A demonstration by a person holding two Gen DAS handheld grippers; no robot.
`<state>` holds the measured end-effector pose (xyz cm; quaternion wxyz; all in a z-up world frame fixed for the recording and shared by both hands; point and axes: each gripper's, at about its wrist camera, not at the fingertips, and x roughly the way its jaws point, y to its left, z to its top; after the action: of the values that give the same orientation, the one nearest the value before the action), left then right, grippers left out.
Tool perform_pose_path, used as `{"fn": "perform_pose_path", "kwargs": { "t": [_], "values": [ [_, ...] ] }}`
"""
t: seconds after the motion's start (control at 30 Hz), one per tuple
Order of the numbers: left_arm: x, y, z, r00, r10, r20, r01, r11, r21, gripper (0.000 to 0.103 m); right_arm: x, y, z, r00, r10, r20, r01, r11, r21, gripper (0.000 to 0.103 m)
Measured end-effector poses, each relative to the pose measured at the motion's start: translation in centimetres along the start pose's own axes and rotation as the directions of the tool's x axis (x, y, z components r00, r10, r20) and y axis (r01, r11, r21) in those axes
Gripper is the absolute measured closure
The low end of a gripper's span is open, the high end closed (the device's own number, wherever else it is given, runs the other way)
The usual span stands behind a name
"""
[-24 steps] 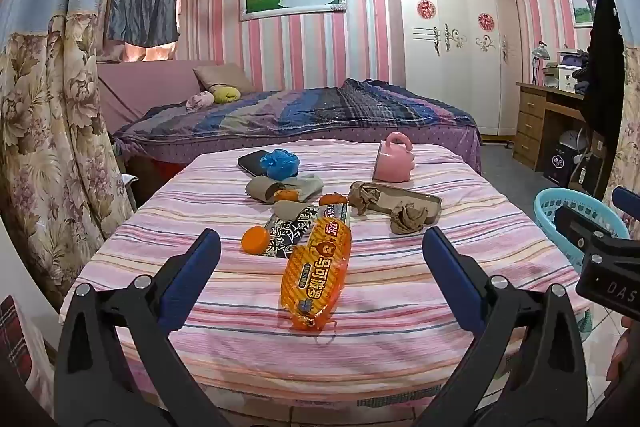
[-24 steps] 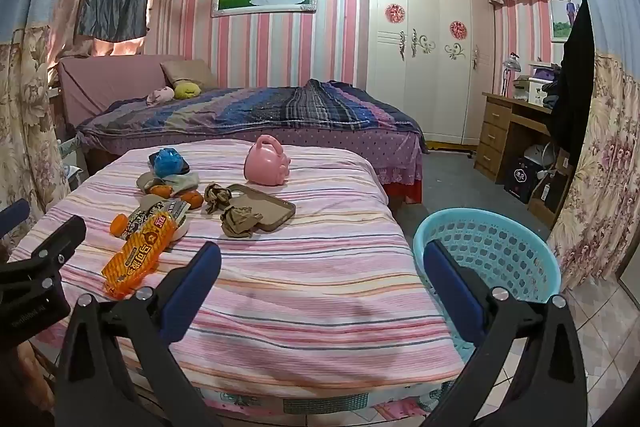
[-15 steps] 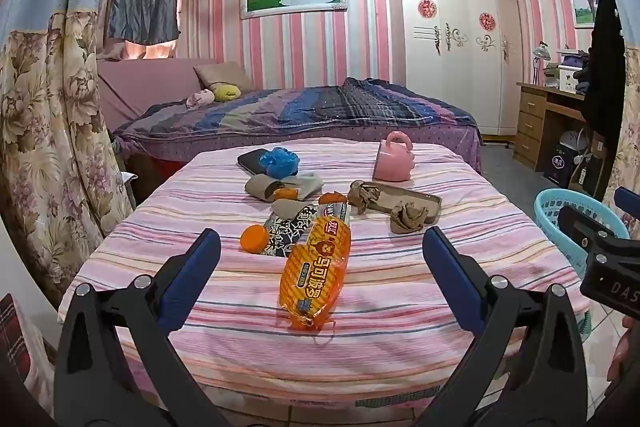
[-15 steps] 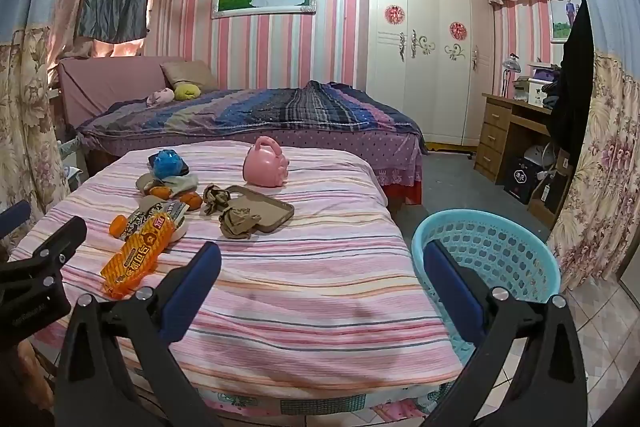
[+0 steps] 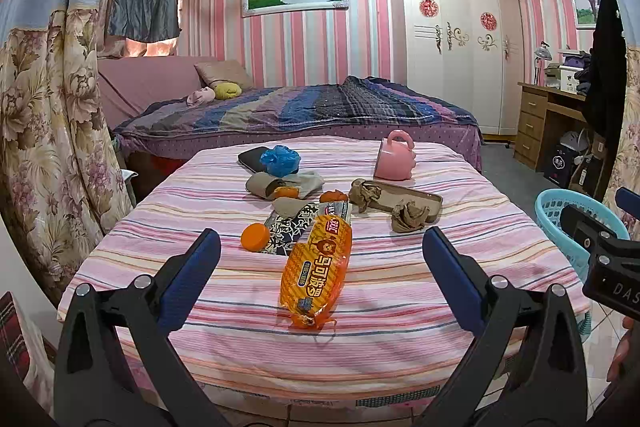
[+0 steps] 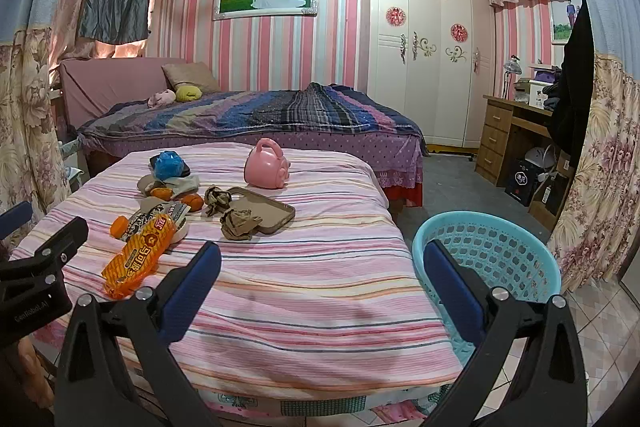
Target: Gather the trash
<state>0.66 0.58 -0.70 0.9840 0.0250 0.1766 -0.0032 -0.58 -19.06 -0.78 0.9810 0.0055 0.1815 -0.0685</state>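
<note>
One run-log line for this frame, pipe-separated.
phase: approach | left gripper: jaws open, empty | right gripper: jaws open, empty | nearest trash: orange snack wrapper | basket: right of bed

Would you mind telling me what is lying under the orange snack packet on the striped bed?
The orange snack packet rests with its far end on a black-and-white patterned wrapper; its near end lies on the striped sheet. Whatever lies beneath the overlap is covered.
</note>
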Motion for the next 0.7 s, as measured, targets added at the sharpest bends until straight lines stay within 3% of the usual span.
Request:
{"fn": "perform_pose_path", "kwargs": {
  "t": [0.7],
  "values": [
    [-0.24,-0.29,0.09,1.0,0.003,0.002,-0.003,1.0,0.005,0.005,-0.05,-0.11,0.02,1.0,-0.002,0.002,0.002,1.0,0.002,0.004]
  ]
}}
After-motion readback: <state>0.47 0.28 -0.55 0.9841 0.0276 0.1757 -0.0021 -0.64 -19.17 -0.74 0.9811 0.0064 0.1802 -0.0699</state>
